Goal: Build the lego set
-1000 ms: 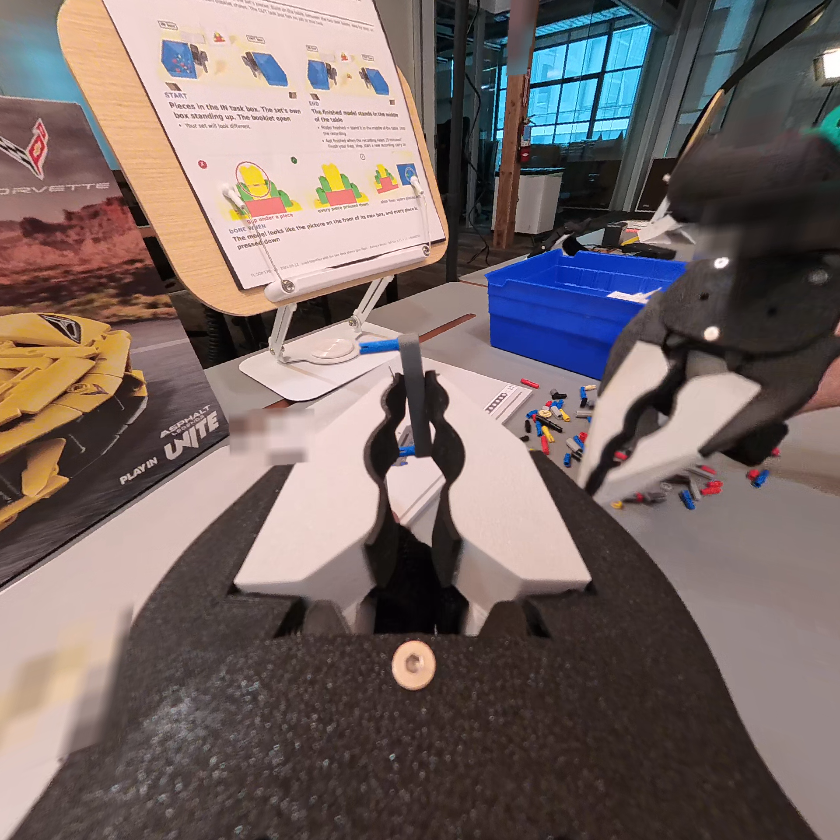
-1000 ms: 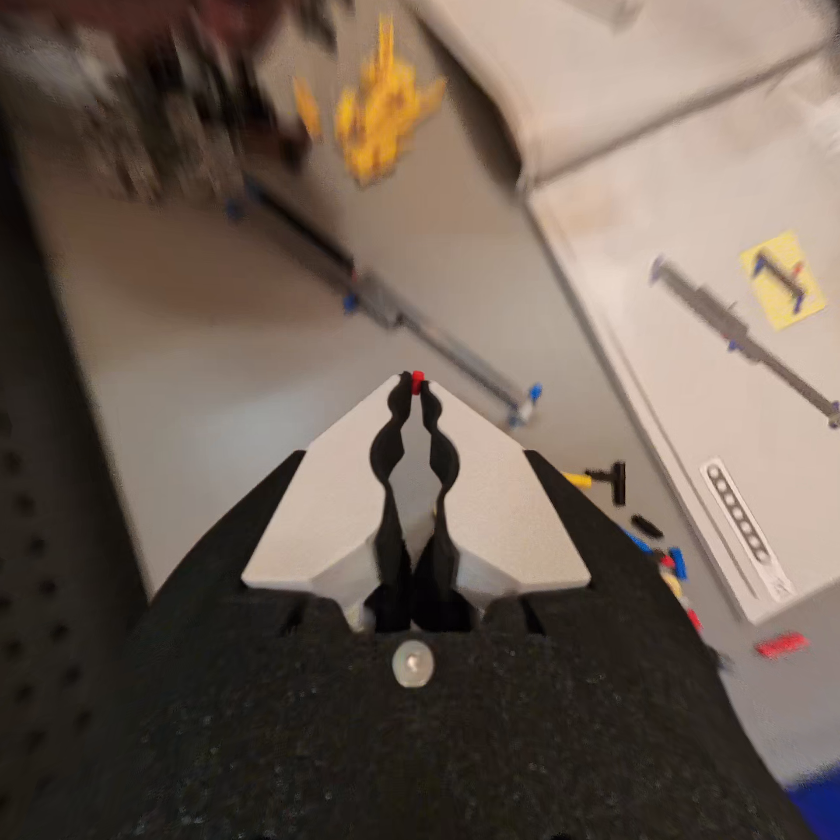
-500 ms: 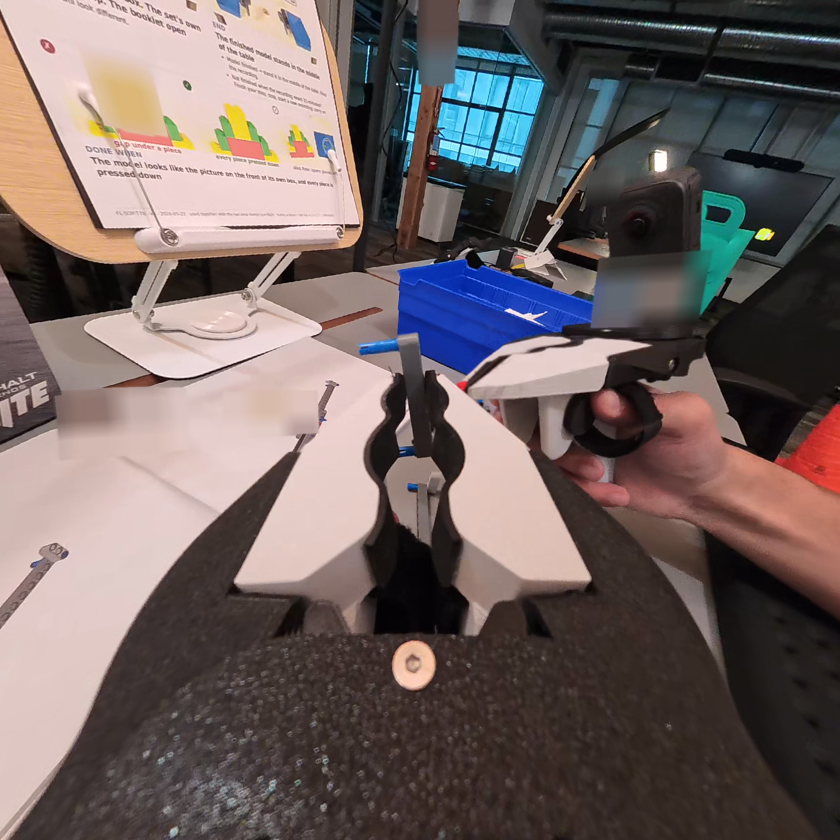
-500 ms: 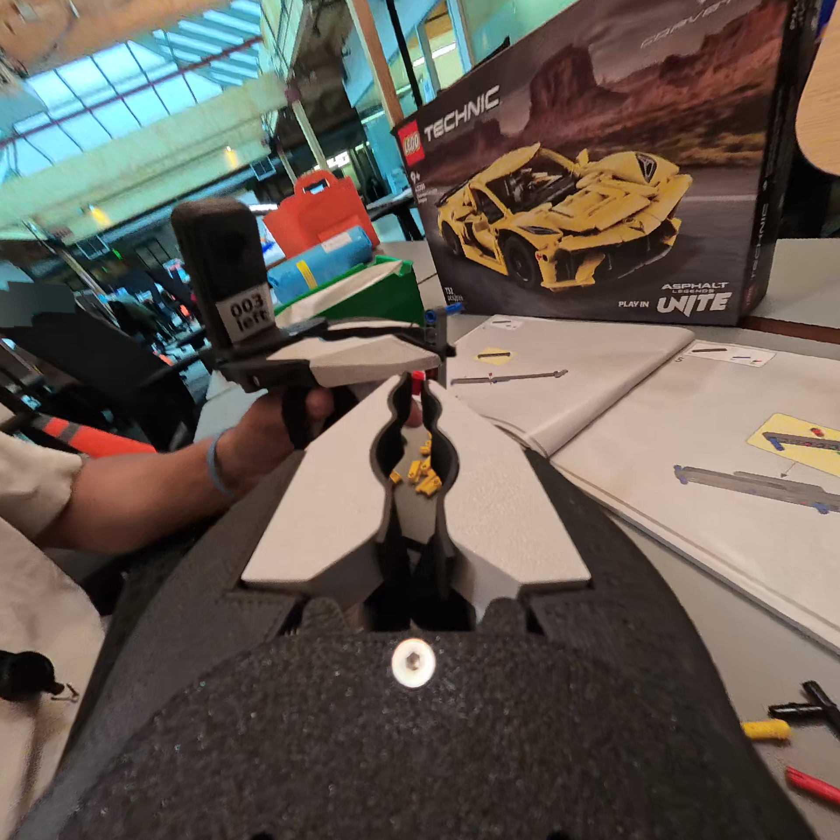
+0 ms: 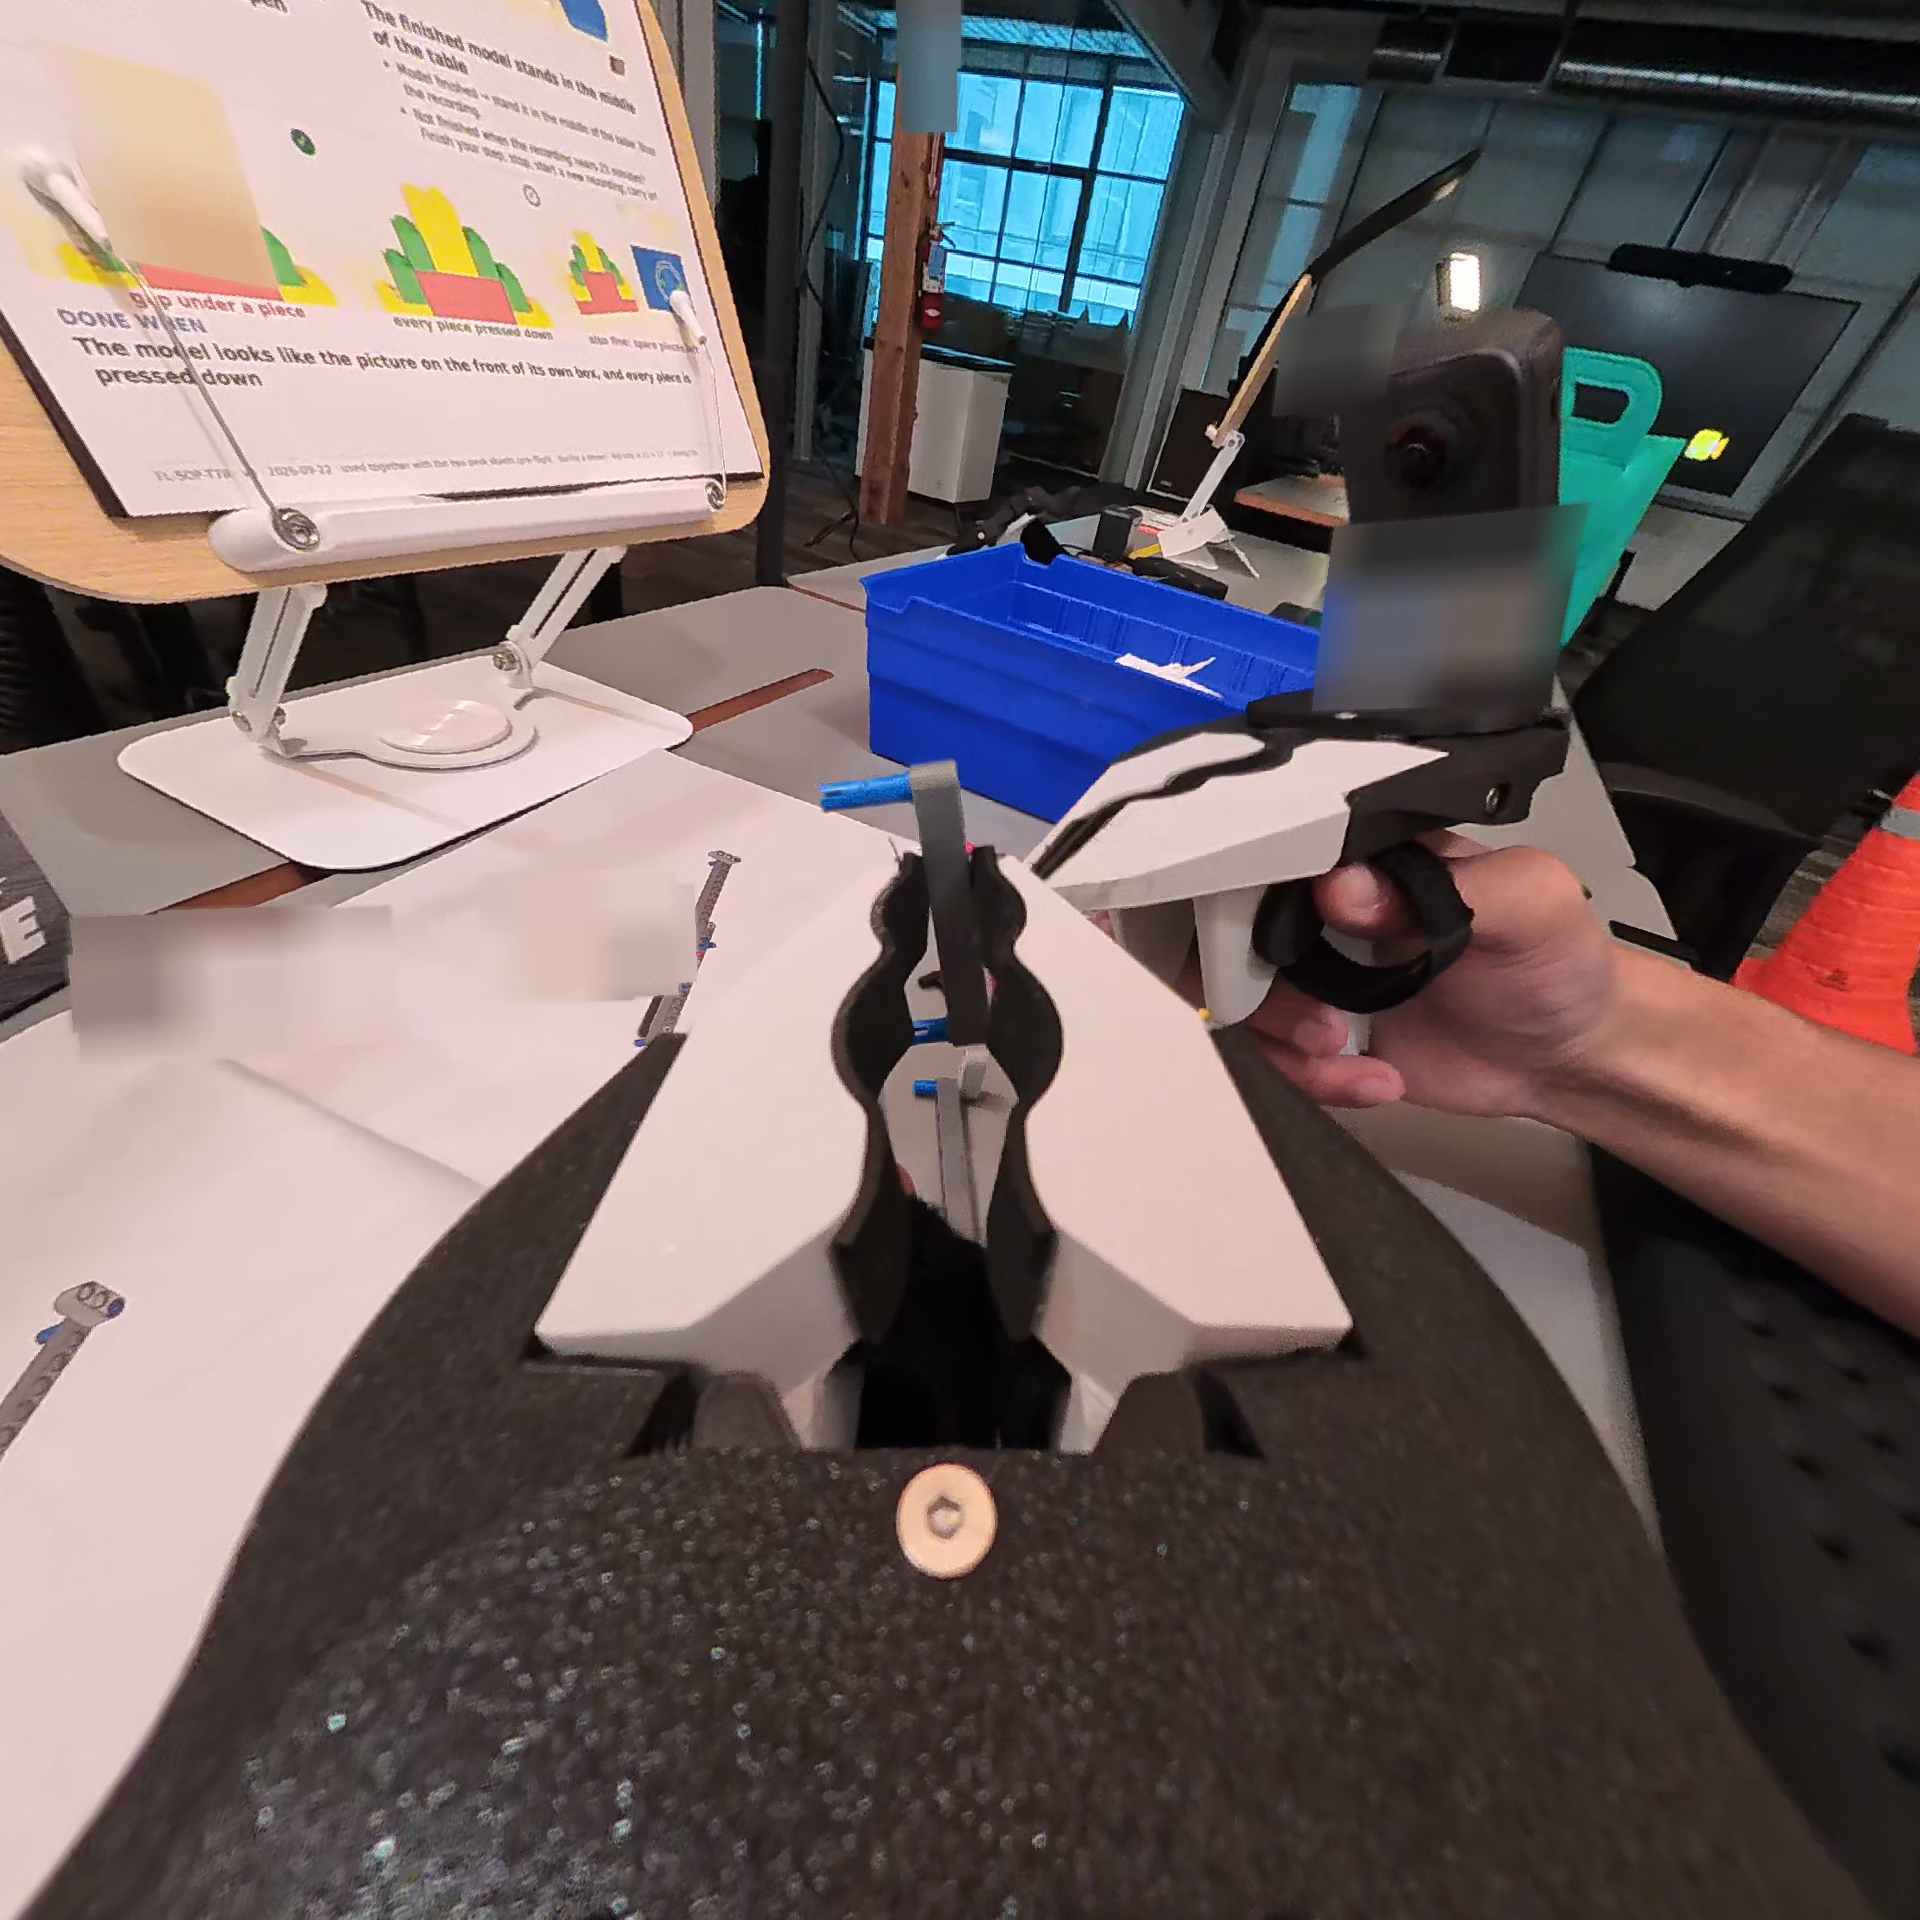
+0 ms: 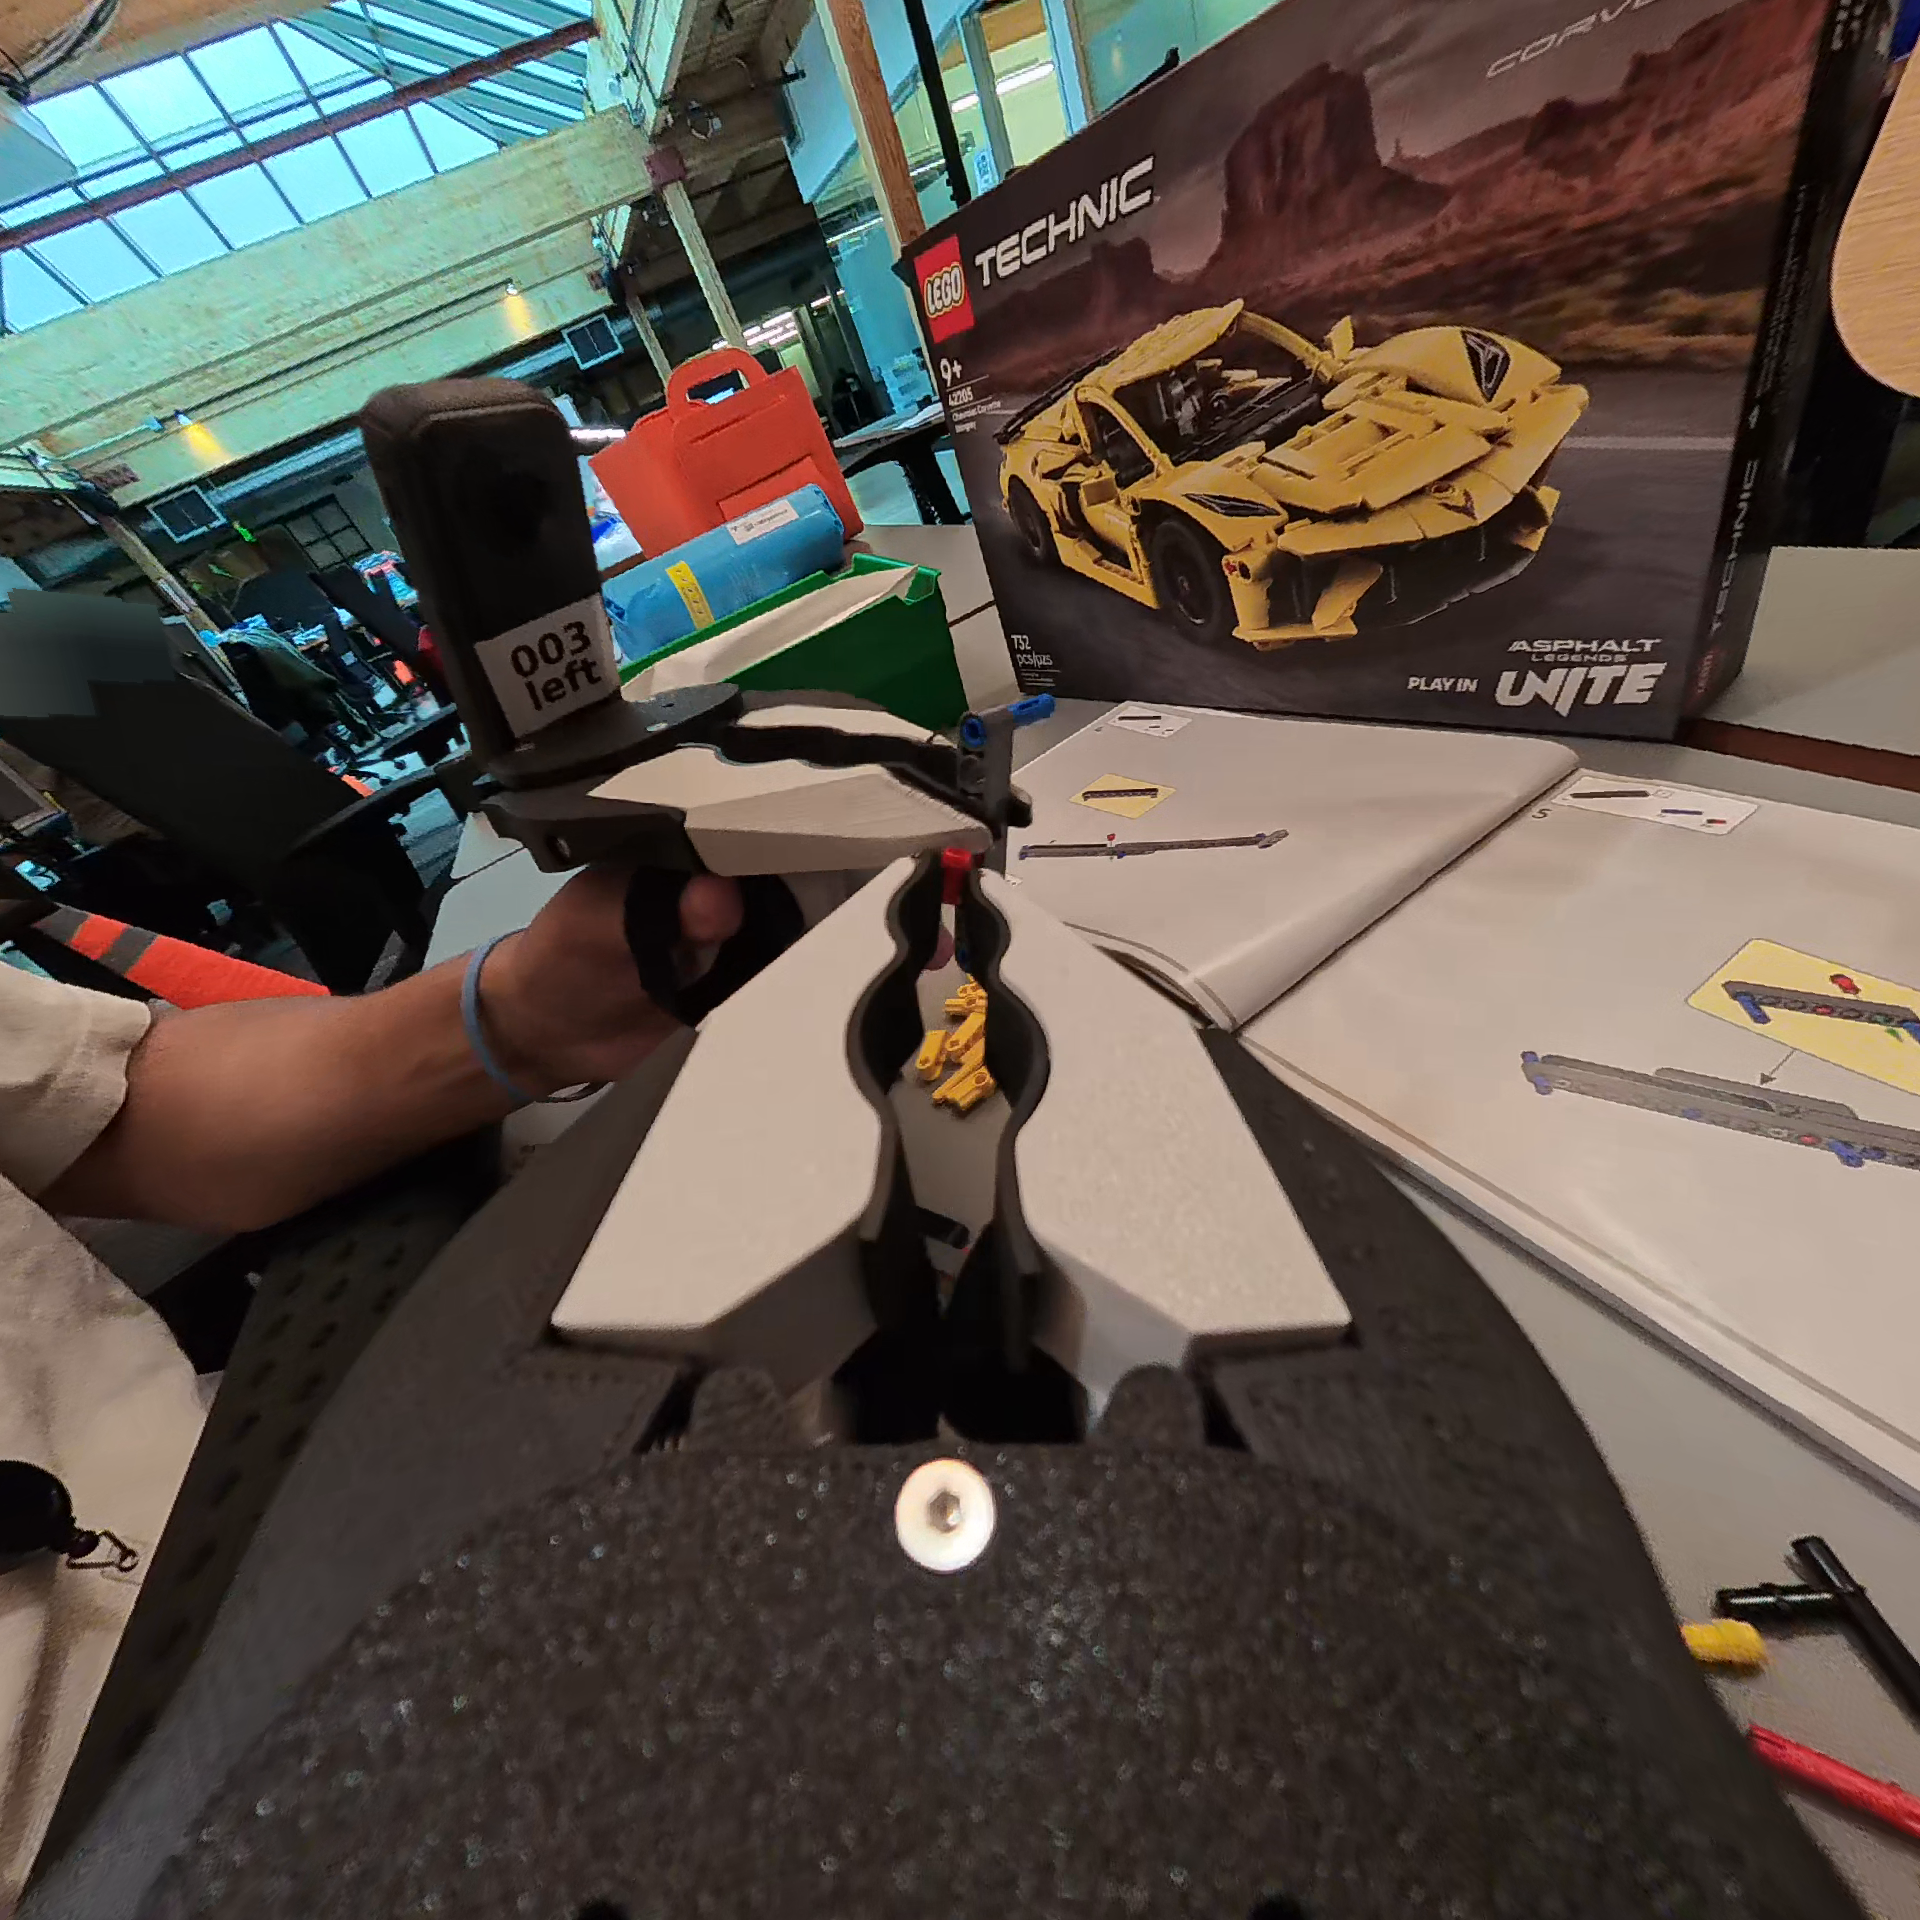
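A workshop hall with tall windows (image 5: 1039,197) is stretching out beyond the grey counter (image 5: 727,665). Past the left fingers (image 5: 951,883), a blue bin (image 5: 1039,675) is sitting; beyond the right fingers (image 6: 951,883), the set's box (image 6: 1351,416) is standing over an open booklet (image 6: 1455,987). The left fingers are clenching a grey beam (image 5: 951,935) upright. The right fingers are pinching a red pin (image 6: 953,873), its tip just beside the beam (image 6: 992,774).

Both grippers up, tips nearly meeting

Left gripper (image 5: 948,883) clamped tight, held level by a hand (image 6: 613,977) on its trigger; right gripper (image 6: 951,873) pinched too, hand (image 5: 1455,987) curled round the grip, tip just beside the left's.
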The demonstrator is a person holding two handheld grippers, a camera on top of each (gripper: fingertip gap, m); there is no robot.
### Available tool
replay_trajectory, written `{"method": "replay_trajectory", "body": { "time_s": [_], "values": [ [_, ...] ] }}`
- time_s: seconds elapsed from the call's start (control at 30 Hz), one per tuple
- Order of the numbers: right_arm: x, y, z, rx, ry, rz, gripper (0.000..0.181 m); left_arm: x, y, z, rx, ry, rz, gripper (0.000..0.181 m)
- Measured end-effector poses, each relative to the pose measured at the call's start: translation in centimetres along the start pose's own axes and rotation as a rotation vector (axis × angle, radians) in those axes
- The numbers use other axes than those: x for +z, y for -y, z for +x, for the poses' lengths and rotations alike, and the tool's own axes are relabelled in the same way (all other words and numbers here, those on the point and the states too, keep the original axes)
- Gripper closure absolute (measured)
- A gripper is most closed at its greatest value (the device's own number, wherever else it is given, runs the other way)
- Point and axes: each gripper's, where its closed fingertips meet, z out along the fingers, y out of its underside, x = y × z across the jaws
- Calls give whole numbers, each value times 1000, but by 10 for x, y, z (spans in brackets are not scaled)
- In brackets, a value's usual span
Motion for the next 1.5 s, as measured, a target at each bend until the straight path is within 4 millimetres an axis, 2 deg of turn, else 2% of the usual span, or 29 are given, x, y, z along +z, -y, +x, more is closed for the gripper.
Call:
{"method": "replay_trajectory", "body": {
  "time_s": [0.17, 0.27, 0.33, 0.57, 1.1, 1.3, 1.5],
  "values": [
    [-1, 1, 0, 73, 33, 20, 178, -1, 0, 0, 71, 14, -24, 175],
    [-5, 14, 5, 229, 68, 125, 178, -5, 4, -12, 158, 123, -19, 175],
    [-6, 19, 10, 287, 63, 180, 178, -4, 6, -4, 144, 93, -3, 175],
    [2, 15, 10, 265, 20, 167, 178, 1, 3, 3, 92, 75, 14, 175],
    [1, 15, 9, 344, 62, 201, 178, -1, 6, -1, 286, 193, -4, 175],
    [1, 18, 9, 369, 73, 217, 178, 0, 3, 1, 426, 235, -26, 175],
    [1, 17, 6, 391, 88, 216, 179, -2, 7, -2, 433, 270, -3, 175]
  ]
}}
